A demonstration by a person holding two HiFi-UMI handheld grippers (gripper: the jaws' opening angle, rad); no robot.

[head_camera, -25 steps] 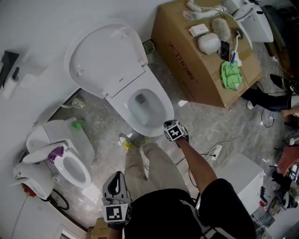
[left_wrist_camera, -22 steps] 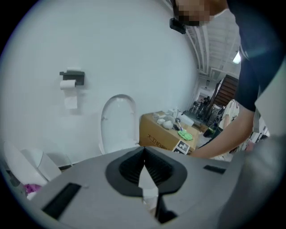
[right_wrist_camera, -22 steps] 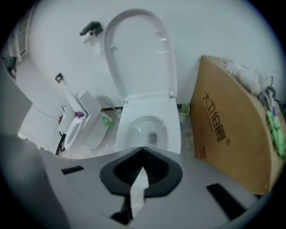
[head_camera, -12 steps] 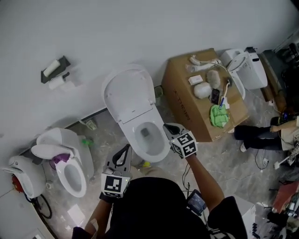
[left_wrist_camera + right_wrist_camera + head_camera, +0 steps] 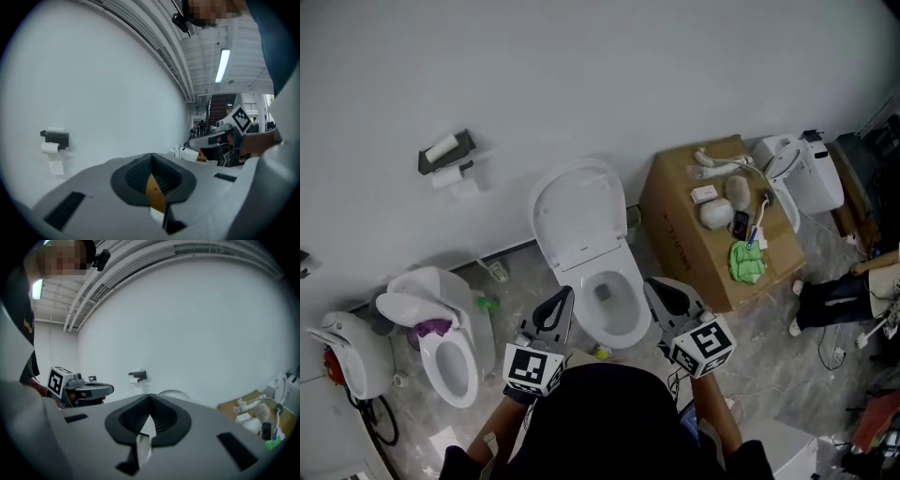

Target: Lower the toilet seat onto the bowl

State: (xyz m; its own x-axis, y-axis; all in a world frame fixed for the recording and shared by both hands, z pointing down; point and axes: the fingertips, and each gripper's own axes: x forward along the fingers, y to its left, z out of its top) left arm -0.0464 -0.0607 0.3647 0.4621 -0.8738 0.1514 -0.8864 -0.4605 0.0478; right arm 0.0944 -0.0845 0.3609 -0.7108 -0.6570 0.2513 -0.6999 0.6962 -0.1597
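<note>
White wall (image 5: 581, 75) stands behind the white china toilet (image 5: 630, 319), its white plastic seat (image 5: 579, 217) tipped up at the toilet's back, so the grey left gripper (image 5: 563, 298) and right gripper (image 5: 656, 287), both clenched empty before the toilet, should tip its top edge forward slowly.

Head cam down, L hand-held gripper (image 5: 565, 295), R hand-held gripper (image 5: 654, 286) views level (shared wall (image 5: 609, 84))
</note>
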